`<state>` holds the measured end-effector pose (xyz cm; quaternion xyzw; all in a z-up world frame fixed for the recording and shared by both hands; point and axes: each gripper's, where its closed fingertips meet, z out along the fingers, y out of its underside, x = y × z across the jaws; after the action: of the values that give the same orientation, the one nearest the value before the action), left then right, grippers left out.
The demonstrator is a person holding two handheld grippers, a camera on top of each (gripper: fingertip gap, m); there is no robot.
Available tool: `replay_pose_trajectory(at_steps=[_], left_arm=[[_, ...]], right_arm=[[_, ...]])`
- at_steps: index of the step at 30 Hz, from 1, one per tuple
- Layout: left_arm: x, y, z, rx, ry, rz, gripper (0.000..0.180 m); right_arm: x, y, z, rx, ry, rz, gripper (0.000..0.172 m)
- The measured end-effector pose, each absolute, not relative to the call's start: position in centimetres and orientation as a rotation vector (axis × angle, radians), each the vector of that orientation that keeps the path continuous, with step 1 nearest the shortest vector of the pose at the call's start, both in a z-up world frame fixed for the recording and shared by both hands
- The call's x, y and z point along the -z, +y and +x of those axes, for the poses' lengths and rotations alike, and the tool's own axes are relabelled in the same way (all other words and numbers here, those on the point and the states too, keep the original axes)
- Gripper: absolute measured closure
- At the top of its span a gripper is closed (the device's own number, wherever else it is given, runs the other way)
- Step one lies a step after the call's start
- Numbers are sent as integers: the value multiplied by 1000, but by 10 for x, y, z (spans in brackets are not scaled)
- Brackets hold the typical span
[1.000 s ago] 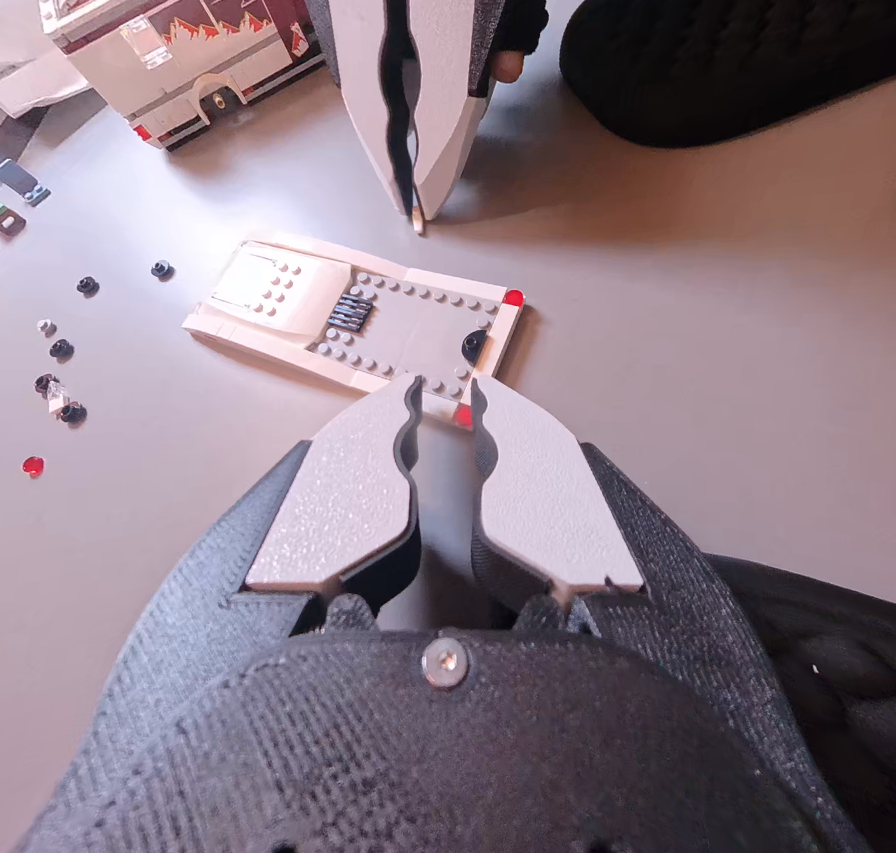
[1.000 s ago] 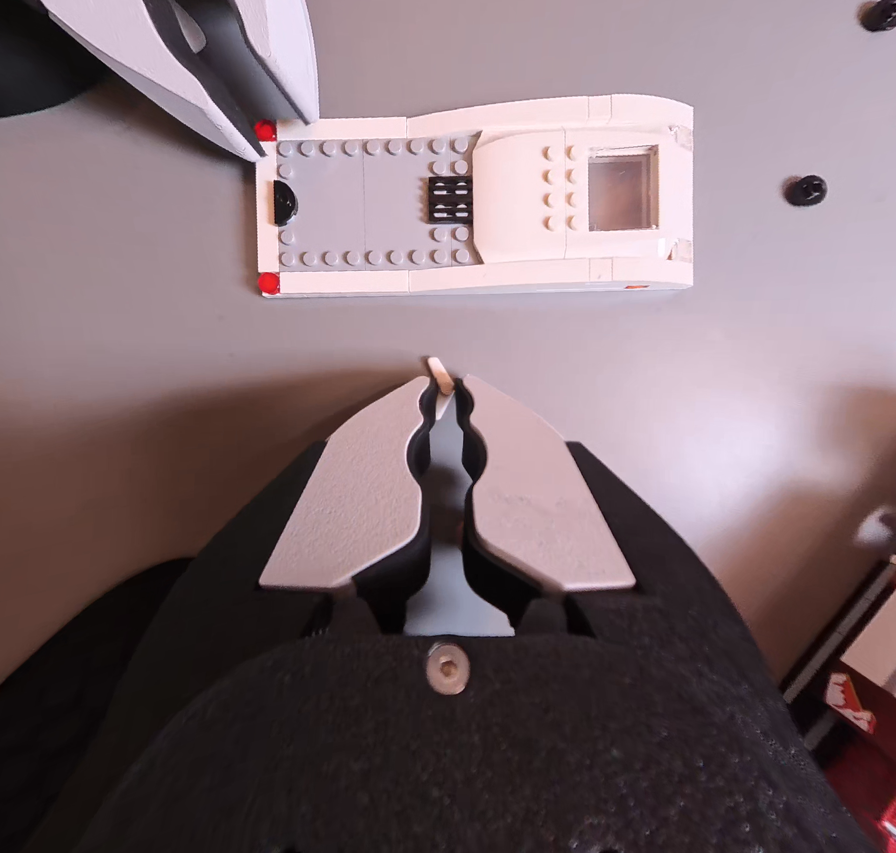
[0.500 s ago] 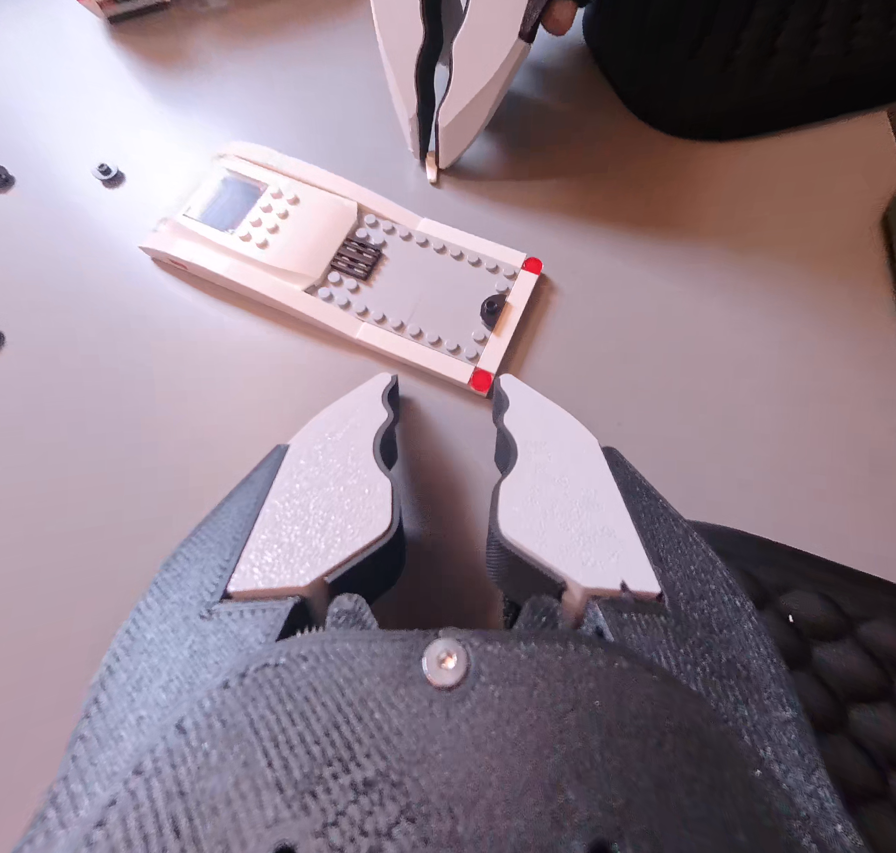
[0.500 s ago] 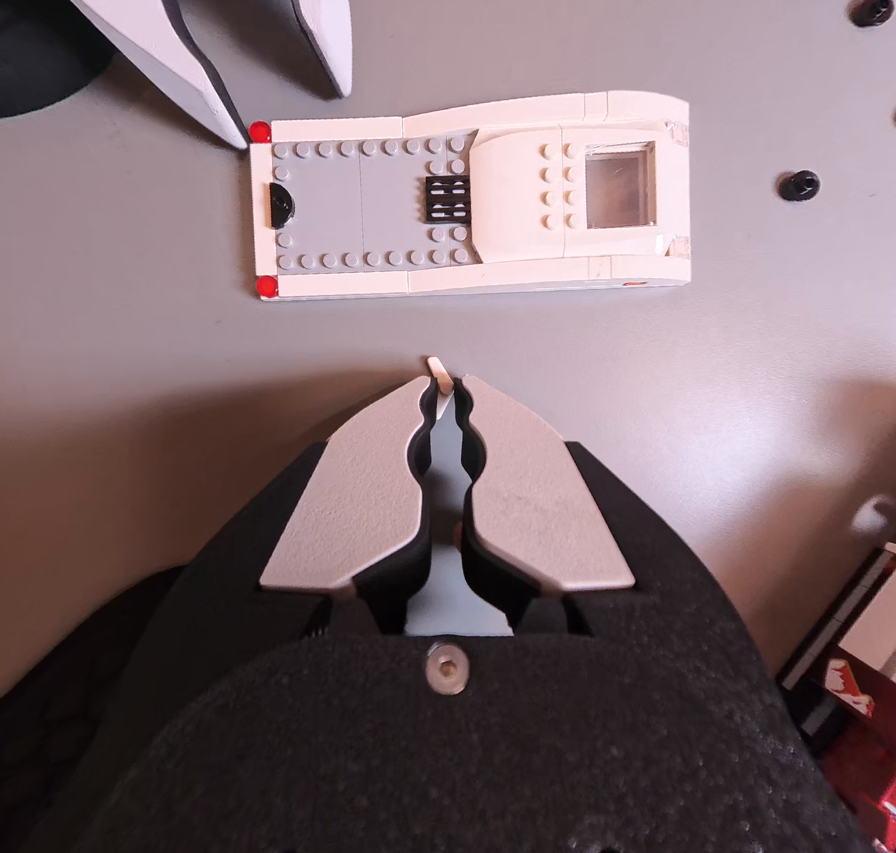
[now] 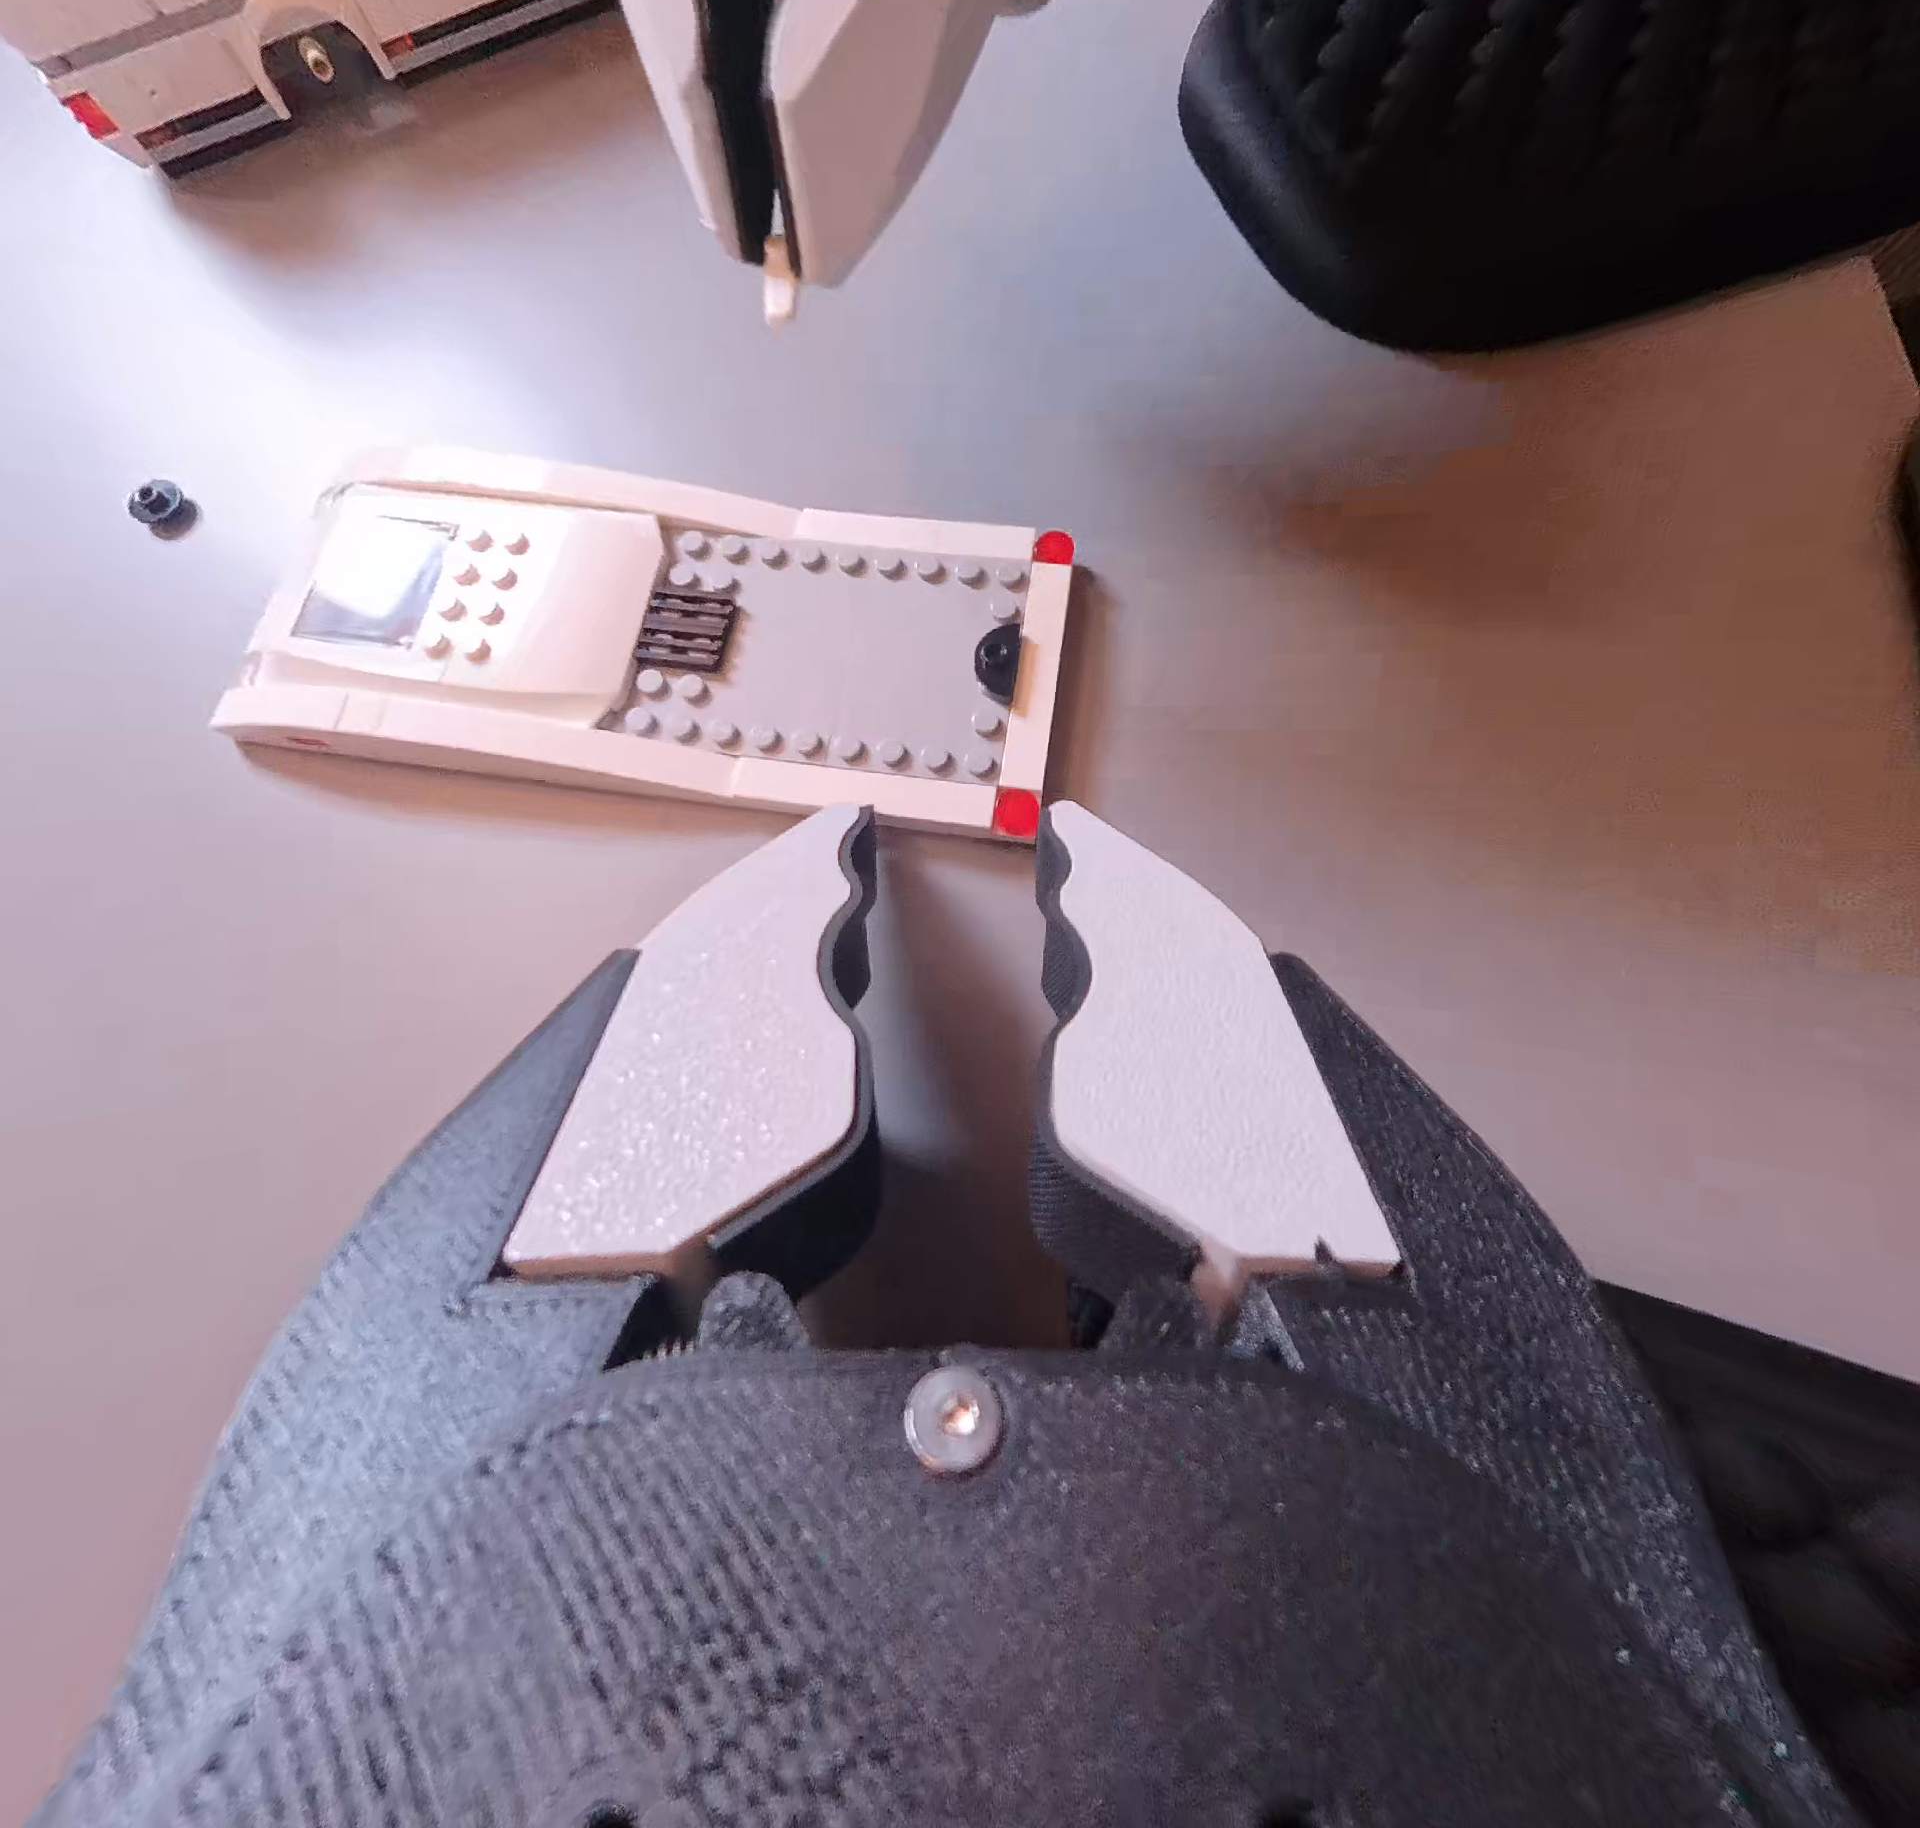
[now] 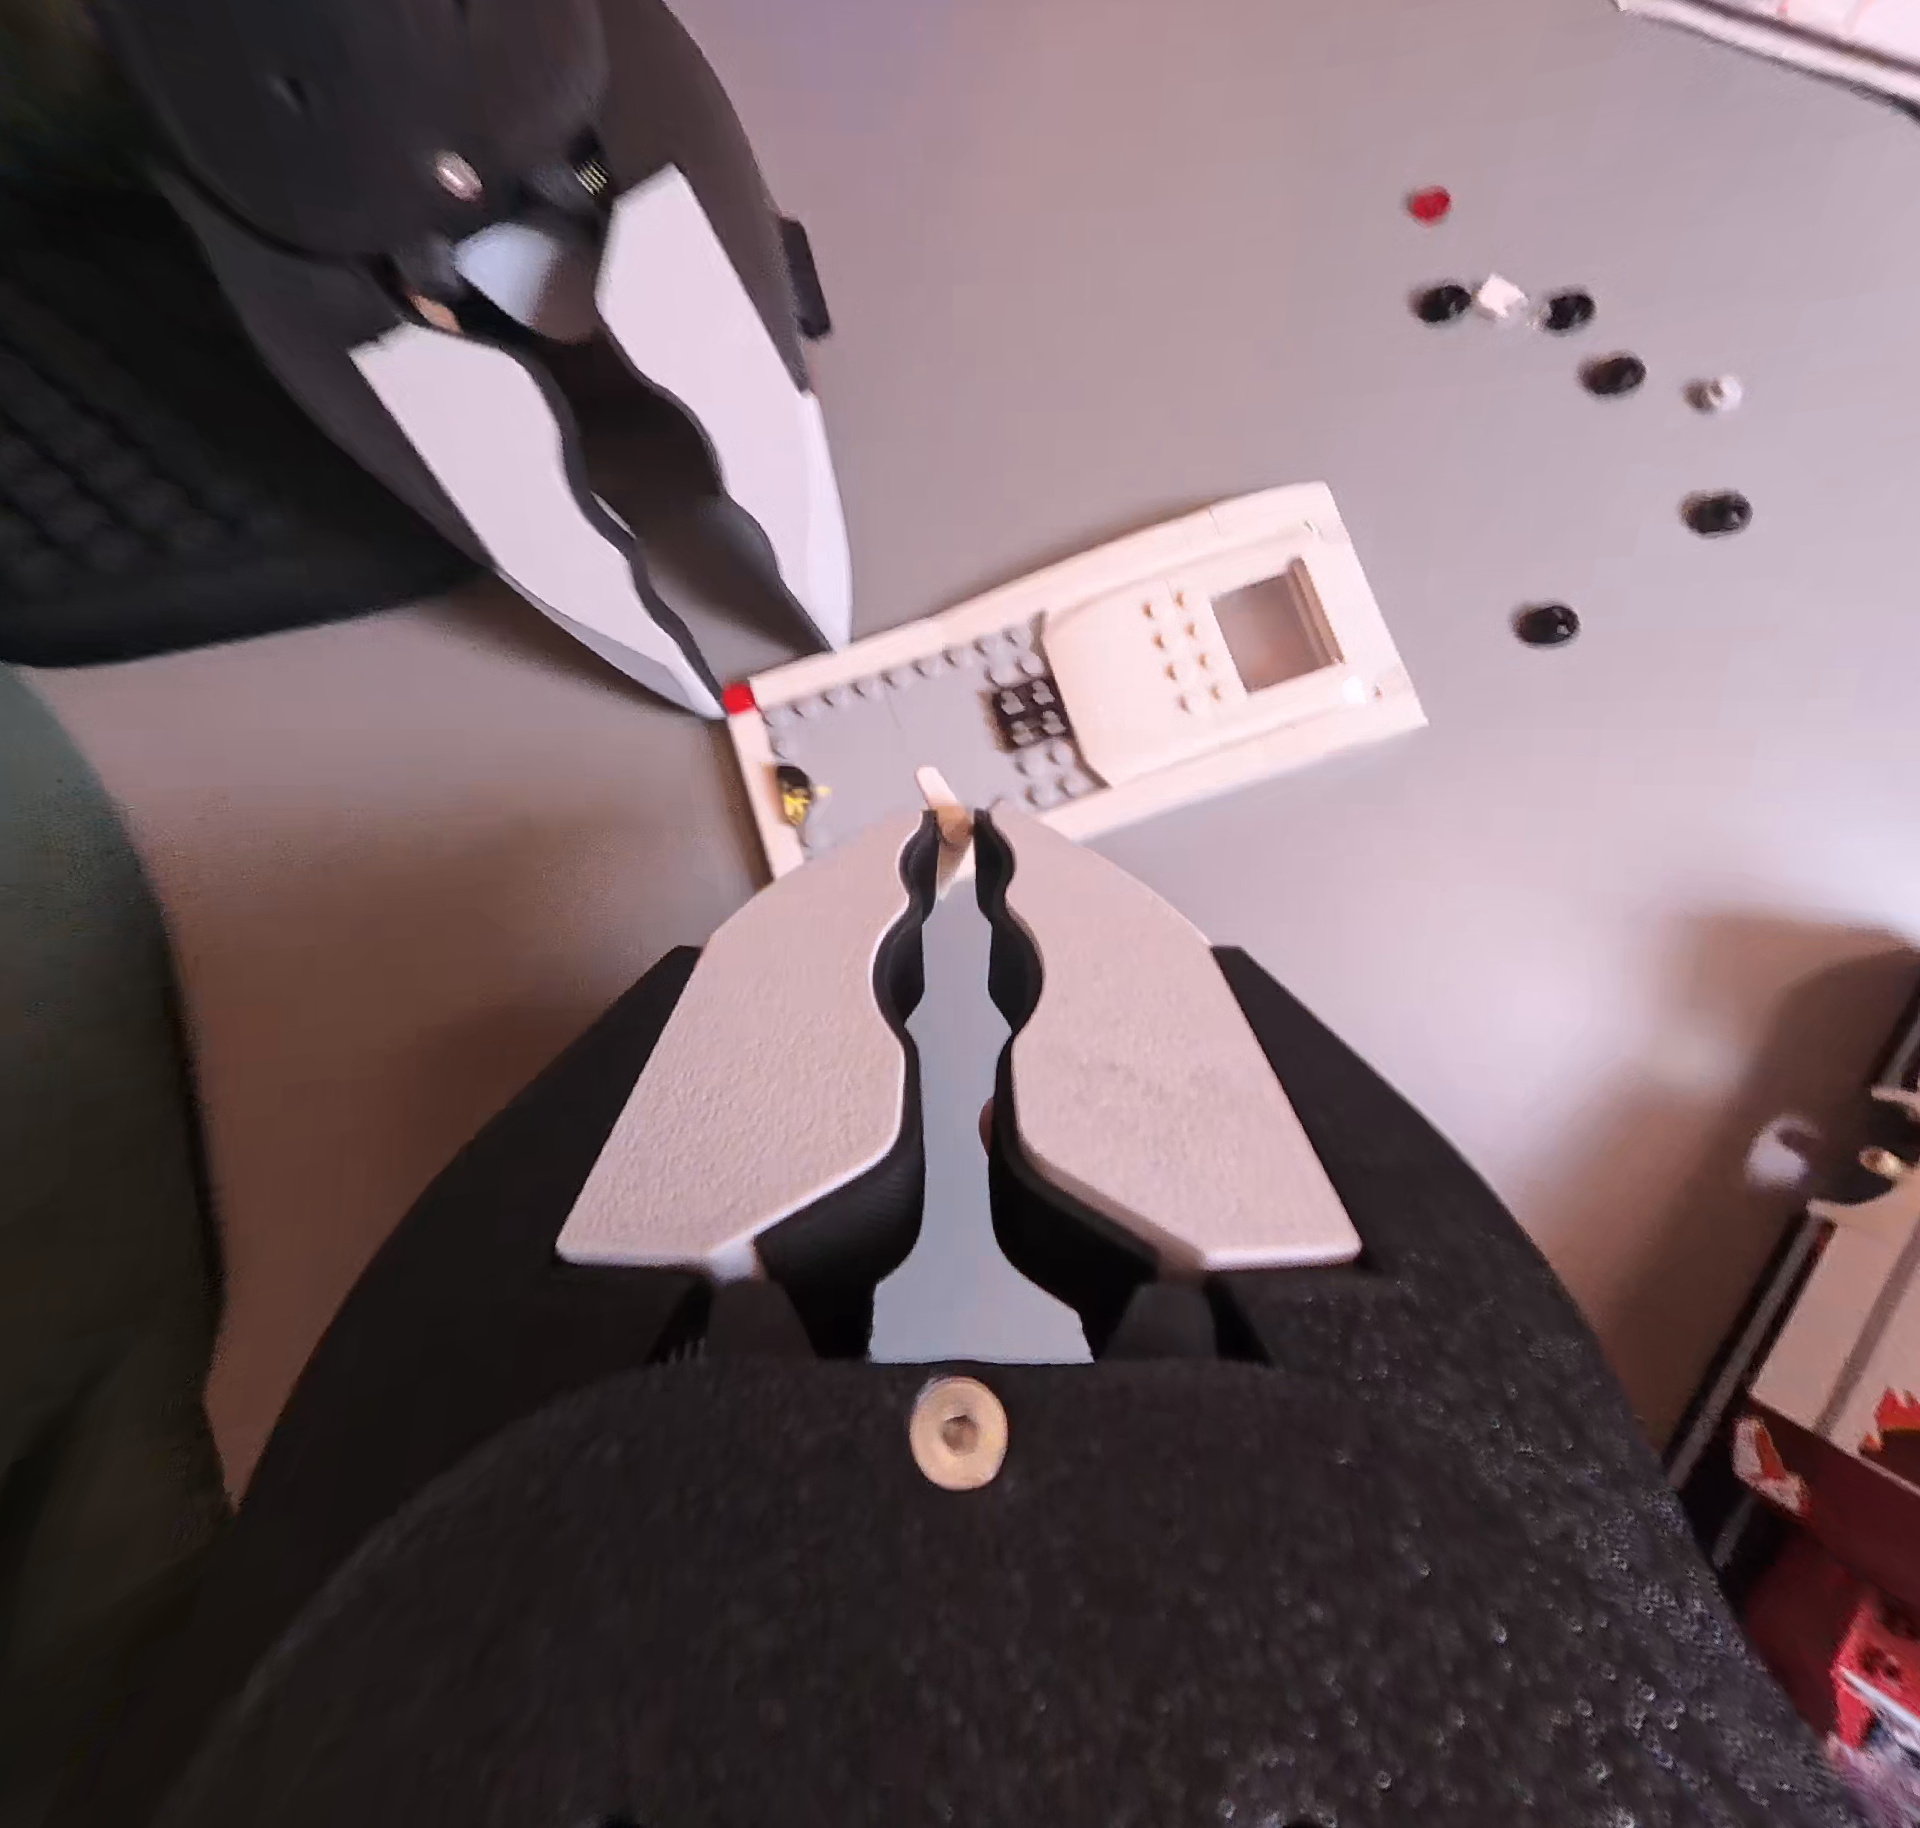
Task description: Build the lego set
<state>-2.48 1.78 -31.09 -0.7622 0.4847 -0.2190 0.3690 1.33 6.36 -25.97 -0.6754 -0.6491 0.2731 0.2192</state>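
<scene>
A flat toy brick plate [image 5: 665,656] lies on the smooth grey worktop [image 5: 1351,739]. It is white around the edge, grey and bumpy inside, with red corner dots. The left gripper [image 5: 954,828] has its fingers apart, just beside one red corner. The right gripper [image 6: 951,822] pinches a small white piece [image 6: 940,802].

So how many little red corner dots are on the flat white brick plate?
2: one on the plate's far corner, one on the near corner, by the open left gripper's fingertips.
</scene>
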Motion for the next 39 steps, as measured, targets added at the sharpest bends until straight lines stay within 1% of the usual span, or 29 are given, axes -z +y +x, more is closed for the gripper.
replay_pose_trajectory(at_steps=[1,6,11,30,39], left_arm=[[311,18,-24,566,1239,-1956,151],[310,18,-25,541,1240,-1939,153],[309,18,-25,520,1237,-1928,153],[308,17,-25,503,1240,-1914,157],[309,17,-25,506,1244,-1913,157]], right_arm=[[257,57,9,-775,-1813,-1858,166],[282,25,-1,-744,-1987,-1809,166],[297,22,-6,-742,-2012,-1843,166],[307,22,-8,-642,-2079,-1776,165],[304,25,-9,-655,-2073,-1747,160]])
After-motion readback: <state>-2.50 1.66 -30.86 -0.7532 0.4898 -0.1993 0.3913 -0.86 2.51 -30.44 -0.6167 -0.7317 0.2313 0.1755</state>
